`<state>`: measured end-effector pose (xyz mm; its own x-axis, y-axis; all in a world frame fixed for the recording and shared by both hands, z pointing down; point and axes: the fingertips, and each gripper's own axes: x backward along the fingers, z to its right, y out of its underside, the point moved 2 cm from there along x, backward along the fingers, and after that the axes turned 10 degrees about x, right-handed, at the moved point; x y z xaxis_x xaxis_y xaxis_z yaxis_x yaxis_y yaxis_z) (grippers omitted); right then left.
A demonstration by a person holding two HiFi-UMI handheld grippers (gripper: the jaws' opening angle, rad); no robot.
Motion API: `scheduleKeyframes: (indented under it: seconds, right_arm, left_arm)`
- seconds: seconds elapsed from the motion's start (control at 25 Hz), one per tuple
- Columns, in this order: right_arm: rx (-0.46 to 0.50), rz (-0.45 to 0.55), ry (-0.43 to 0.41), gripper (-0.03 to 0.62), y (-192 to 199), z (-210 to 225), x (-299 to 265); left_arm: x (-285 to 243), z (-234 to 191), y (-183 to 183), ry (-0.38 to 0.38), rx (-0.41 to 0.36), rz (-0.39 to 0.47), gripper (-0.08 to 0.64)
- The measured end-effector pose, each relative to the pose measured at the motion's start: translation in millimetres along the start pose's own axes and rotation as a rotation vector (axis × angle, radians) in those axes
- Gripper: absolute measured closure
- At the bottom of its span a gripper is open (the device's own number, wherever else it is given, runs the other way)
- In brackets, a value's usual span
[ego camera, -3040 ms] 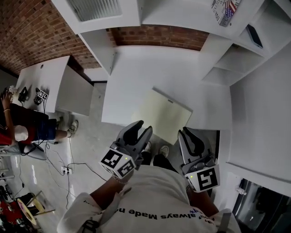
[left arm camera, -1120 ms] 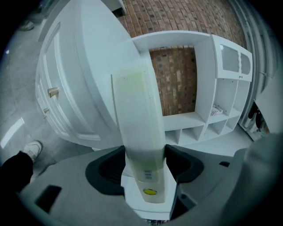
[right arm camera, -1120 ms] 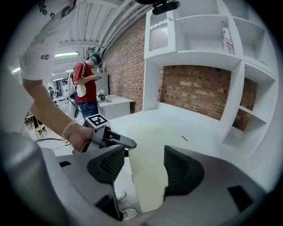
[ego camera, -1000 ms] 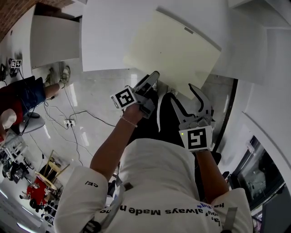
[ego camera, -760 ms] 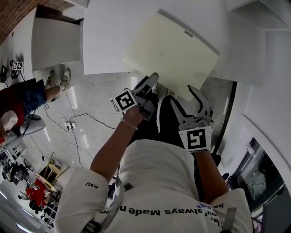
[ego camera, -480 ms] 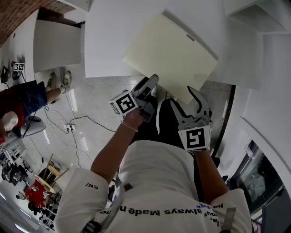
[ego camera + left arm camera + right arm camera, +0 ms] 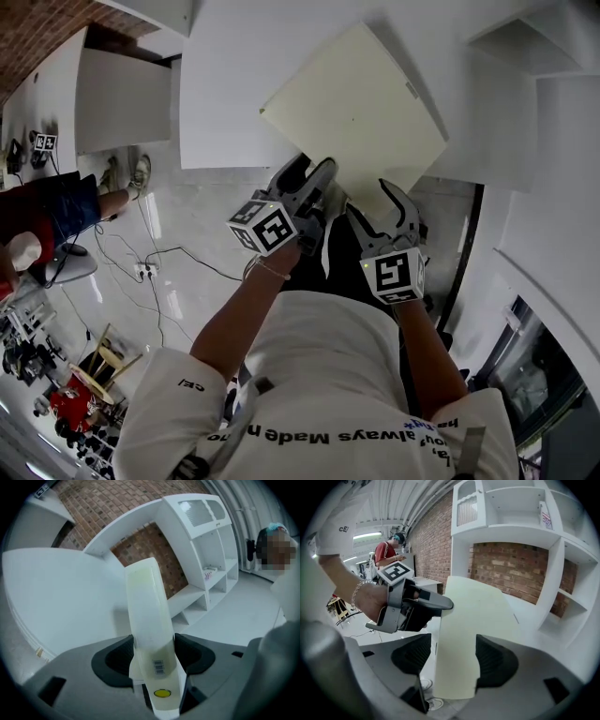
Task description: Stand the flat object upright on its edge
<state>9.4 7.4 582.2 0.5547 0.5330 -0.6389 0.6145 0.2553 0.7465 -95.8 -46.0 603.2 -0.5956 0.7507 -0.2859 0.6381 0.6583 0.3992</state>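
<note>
Head view: both my forearms reach forward. My left gripper (image 7: 314, 175) clamps the cream board's (image 7: 361, 103) near edge, over the white table's (image 7: 225, 94) edge. My right gripper (image 7: 380, 200) gapes, the board's corner between its jaws.

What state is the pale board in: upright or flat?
Lying roughly flat: the head view shows the pale board broad face up, left hand-held gripper on its edge.

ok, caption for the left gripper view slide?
Left claw clamped on the cream board, seen edge-on, white table behind.
</note>
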Motion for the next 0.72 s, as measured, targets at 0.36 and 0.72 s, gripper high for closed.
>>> scheduleKeyframes:
  seconds: [0.36,0.72]
  right_arm:
    - [-0.022,-0.005,0.042,0.33,8.7,12.2,-1.2]
    - [-0.053,0.028,0.09,0.33,13.2,35.8,-0.1]
  left_arm:
    - [-5.0,60.3,-2.8,-0.005,-0.371,0.036,0.287]
    - [-20.4,96.6,5.1,-0.026,-0.648,0.065,0.285]
